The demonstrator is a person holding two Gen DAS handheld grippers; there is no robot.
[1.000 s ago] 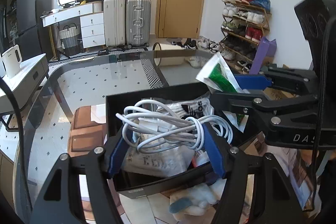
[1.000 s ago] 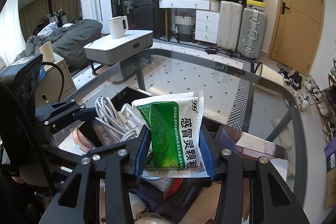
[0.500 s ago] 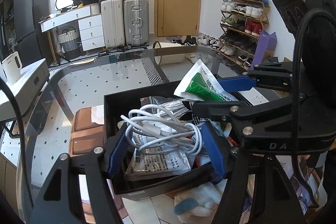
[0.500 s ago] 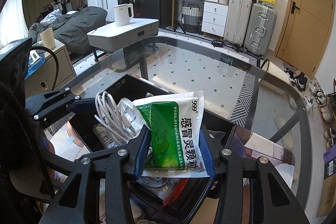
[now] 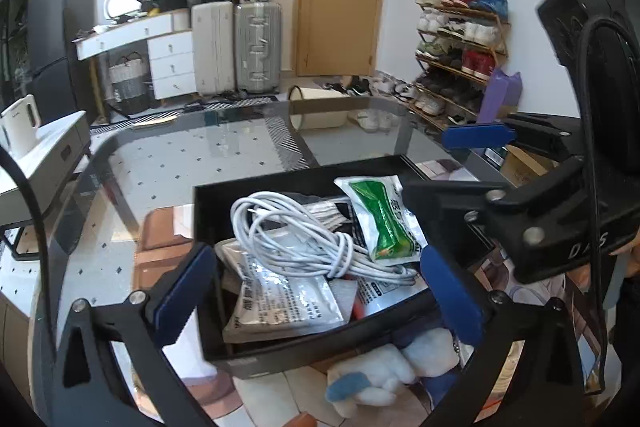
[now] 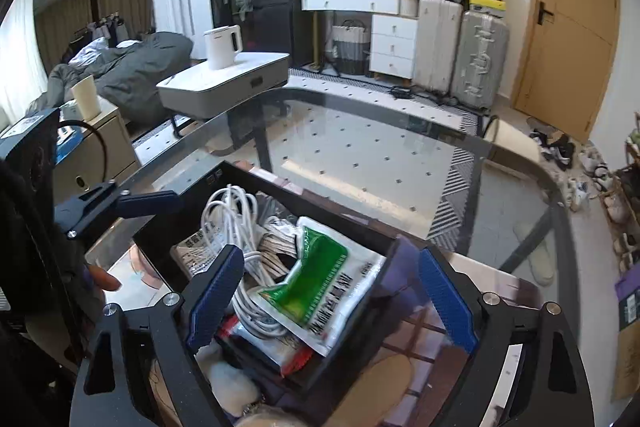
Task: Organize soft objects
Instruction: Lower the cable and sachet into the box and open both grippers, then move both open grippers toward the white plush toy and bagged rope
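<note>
left gripper (image 5: 316,291): jaws opening, white cable bundle (image 5: 300,239) released, now lying in black box (image 5: 256,359) | right gripper (image 6: 332,291): jaws opening, green sachet (image 6: 320,291) dropped into box at 3 o'clock of cable

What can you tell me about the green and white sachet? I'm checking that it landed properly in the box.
The green and white sachet is a flat, glossy, sealed packet with a green panel and dark printed characters on white. It lies tilted inside the black box, resting on the coiled white cable and other packets, one edge against the box wall. Nothing grips it: the right gripper hangs above it, jaws opening, pads clear of it.
</note>
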